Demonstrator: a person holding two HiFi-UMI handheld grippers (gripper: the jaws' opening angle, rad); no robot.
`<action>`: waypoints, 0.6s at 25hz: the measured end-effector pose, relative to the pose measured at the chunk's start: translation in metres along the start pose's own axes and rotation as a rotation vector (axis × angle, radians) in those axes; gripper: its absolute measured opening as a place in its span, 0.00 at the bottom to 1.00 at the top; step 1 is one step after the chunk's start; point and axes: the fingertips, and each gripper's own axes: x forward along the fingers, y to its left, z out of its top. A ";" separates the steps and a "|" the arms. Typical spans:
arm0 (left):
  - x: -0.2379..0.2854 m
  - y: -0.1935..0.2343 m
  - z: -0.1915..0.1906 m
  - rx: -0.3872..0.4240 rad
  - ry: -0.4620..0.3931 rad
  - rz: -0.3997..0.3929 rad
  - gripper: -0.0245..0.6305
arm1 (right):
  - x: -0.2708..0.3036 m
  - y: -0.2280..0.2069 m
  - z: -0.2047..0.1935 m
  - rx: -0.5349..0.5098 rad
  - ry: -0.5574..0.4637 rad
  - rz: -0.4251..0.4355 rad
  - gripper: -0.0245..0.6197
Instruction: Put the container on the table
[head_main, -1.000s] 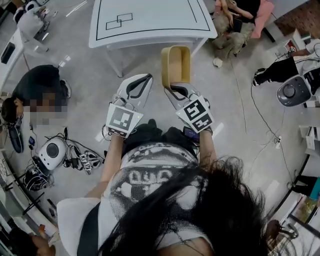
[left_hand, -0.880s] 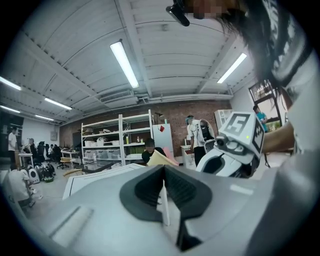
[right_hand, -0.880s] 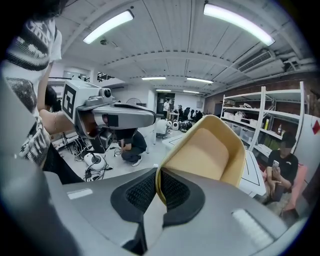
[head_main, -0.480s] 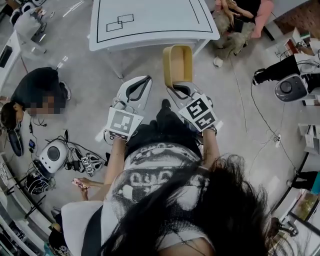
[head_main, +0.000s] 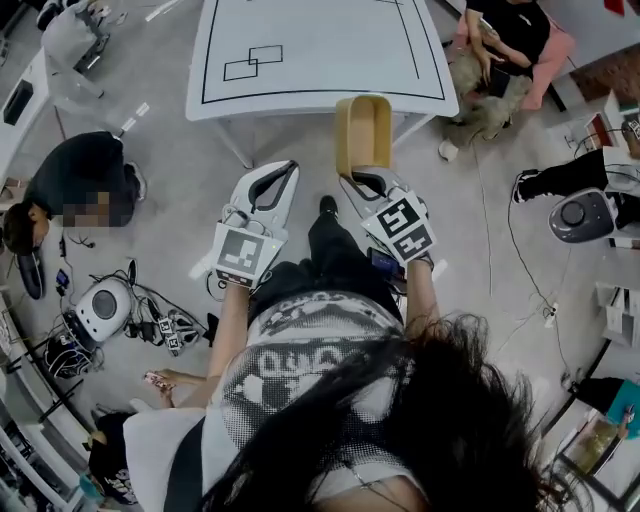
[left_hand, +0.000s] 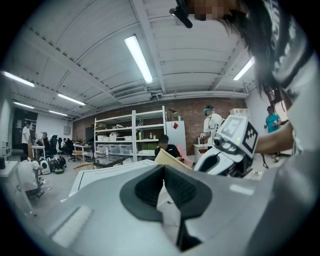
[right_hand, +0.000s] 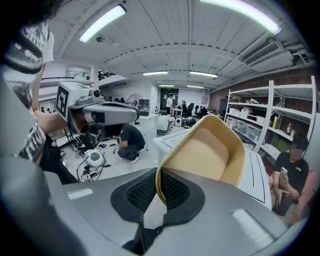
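A tan, open-topped container (head_main: 363, 135) hangs in the air just short of the white table's (head_main: 320, 50) near edge. My right gripper (head_main: 362, 180) is shut on its near rim. In the right gripper view the pads clamp the thin wall of the container (right_hand: 210, 155), with the table (right_hand: 257, 172) behind it. My left gripper (head_main: 283, 167) is beside it on the left, shut and holding nothing. In the left gripper view its pads (left_hand: 163, 172) meet, and the container (left_hand: 170, 159) shows to the right.
The table carries a black border and two overlapping drawn rectangles (head_main: 252, 62). A person sits at the table's right (head_main: 505, 50). Another crouches on the floor at left (head_main: 80, 185). Devices and cables (head_main: 105, 310) lie at the lower left, another device (head_main: 585, 215) at right.
Both grippers and the held container have moved forward toward the table. The table edge now lies closer to the container.
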 end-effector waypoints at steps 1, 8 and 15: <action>0.014 0.007 0.000 0.000 0.004 0.005 0.04 | 0.008 -0.013 0.000 -0.001 0.003 0.007 0.07; 0.124 0.051 0.020 0.007 0.017 0.027 0.04 | 0.046 -0.121 0.005 -0.029 0.039 0.058 0.07; 0.216 0.082 0.028 0.012 0.047 0.051 0.04 | 0.078 -0.212 0.001 -0.023 0.049 0.094 0.07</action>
